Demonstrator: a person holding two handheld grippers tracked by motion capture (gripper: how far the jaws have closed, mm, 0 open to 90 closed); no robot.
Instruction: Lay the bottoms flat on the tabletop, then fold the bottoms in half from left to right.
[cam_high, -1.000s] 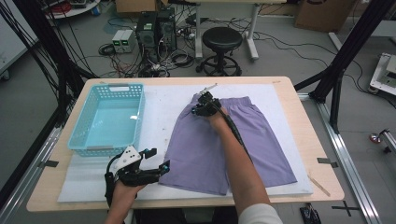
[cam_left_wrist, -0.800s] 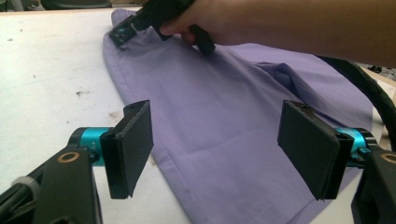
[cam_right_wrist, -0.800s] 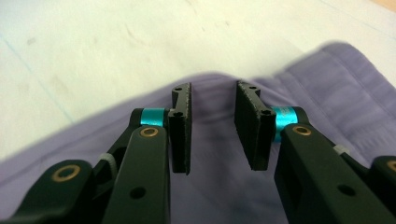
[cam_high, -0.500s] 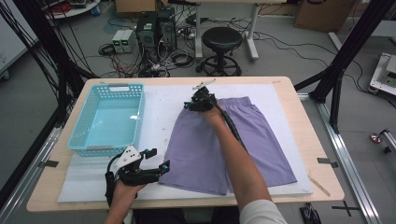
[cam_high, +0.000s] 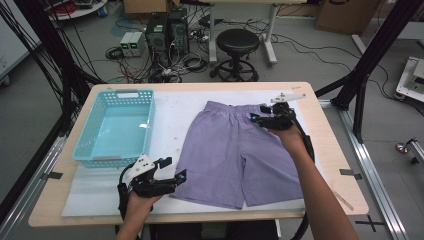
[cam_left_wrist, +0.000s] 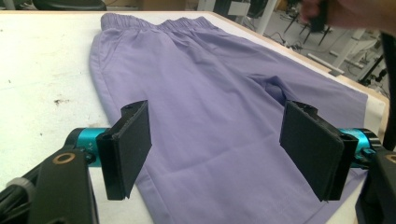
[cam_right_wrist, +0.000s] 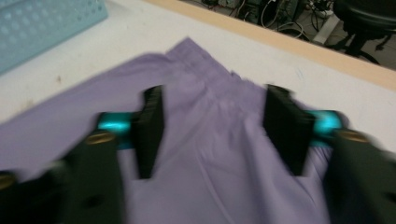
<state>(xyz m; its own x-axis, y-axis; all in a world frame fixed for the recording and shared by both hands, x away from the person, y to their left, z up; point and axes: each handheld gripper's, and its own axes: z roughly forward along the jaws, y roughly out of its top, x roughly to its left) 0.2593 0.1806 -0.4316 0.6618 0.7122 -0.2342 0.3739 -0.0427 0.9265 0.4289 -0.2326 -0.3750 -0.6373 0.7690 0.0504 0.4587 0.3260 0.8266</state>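
Note:
A pair of purple shorts (cam_high: 230, 155) lies spread flat on the white mat, waistband toward the far side. My left gripper (cam_high: 174, 168) hovers open at the hem of the near left leg; in the left gripper view its jaws (cam_left_wrist: 219, 154) stand wide apart over the shorts (cam_left_wrist: 210, 79) and hold nothing. My right gripper (cam_high: 259, 113) is above the right part of the waistband. Its jaws have just been closing a little but stand open (cam_right_wrist: 215, 135). The shorts (cam_right_wrist: 187, 65) lie below them, ungripped, and that view is blurred by motion.
A light blue basket (cam_high: 116, 159) stands at the table's left, with nothing inside. The mat (cam_high: 100, 195) has bare room left of the shorts. Beyond the far table edge are a black stool (cam_high: 239, 42), computer cases and cables on the floor.
My right gripper has swung from the left end of the waistband to the right and has opened. The left gripper and the shorts have stayed where they were.

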